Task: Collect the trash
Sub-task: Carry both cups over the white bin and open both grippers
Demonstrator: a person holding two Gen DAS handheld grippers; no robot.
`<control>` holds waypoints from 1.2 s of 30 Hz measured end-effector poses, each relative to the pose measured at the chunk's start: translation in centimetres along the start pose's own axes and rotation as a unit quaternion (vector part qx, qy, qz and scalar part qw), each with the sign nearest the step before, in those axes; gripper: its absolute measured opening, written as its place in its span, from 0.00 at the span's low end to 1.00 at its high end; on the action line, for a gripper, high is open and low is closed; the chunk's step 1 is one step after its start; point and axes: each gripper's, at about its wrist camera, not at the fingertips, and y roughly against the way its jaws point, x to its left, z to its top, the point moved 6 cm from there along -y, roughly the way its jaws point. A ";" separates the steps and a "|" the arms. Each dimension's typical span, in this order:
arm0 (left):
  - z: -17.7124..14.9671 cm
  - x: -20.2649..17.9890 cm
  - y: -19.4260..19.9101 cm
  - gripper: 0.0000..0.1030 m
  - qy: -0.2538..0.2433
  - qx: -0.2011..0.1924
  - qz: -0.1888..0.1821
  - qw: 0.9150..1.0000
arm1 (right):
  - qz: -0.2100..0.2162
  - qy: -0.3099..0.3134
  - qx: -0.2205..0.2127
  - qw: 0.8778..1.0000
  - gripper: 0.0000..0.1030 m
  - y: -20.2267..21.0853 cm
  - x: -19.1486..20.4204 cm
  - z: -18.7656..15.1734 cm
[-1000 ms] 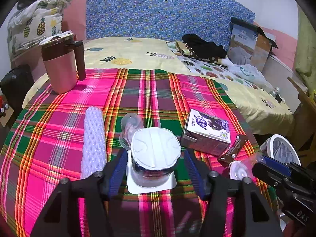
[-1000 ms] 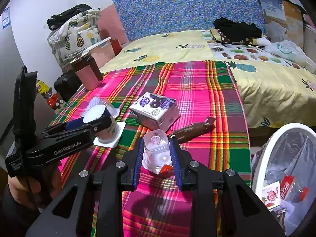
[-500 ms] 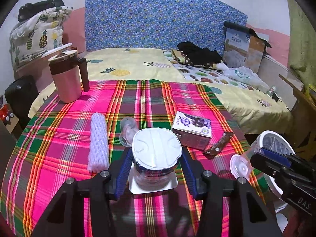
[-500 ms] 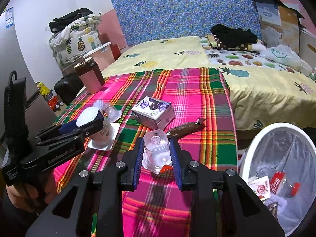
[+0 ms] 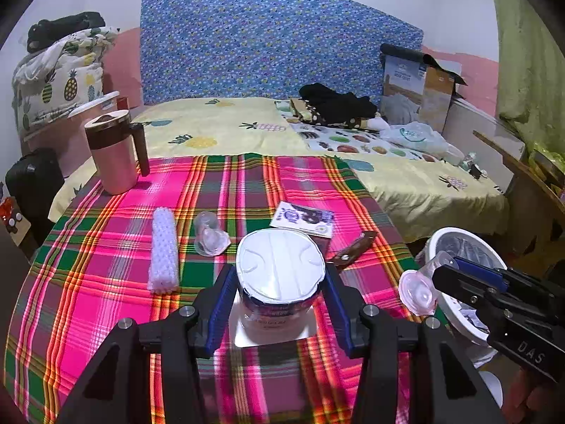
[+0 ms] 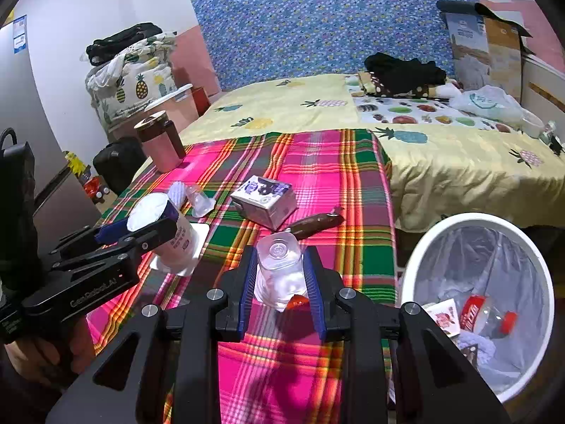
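Your left gripper [image 5: 280, 309] fills the bottom centre of the left wrist view, its blue-padded fingers [image 5: 220, 309] partly open and pressed against both sides of a white yogurt tub [image 5: 279, 282] with a sealed foil lid; the tub is held above the plaid cloth [image 5: 106, 282] that covers the surface. In the right wrist view your right gripper [image 6: 280, 279] sits at the bottom centre, its fingers [image 6: 247, 282] drawn fairly close together and clamped on a clear plastic cup [image 6: 279, 268], which is gripped upside down with its base toward the camera. That same cup shows at the right edge of the left wrist view, poking out of the black gripper there. To the lower right of the right wrist view stands a white trash bin [image 6: 416, 258] lined with a clear bag, just beside the surface's edge; inside lie a crushed bottle [image 6: 489, 316] with a red label and a small carton [image 6: 443, 318]. Left on the cloth, in the middle of the left wrist view, are a white foam net sleeve [image 5: 163, 251], a second clear cup [image 5: 209, 238] lying on its side just right of it, a purple and white milk carton [image 5: 303, 219] lying flat, and a brown snack wrapper [image 5: 353, 249] near the carton. A pink jug [image 5: 113, 152] with a brown lid stands upright at the cloth's far left corner. Behind it all is a bed [image 5: 219, 127] with a yellow pineapple sheet.
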 end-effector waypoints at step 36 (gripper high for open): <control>-2.0 -17.8 -2.6 0.48 -0.096 0.042 -0.140 0.985 | -0.096 -0.115 -0.024 0.988 0.27 5.9 -12.3 -3.9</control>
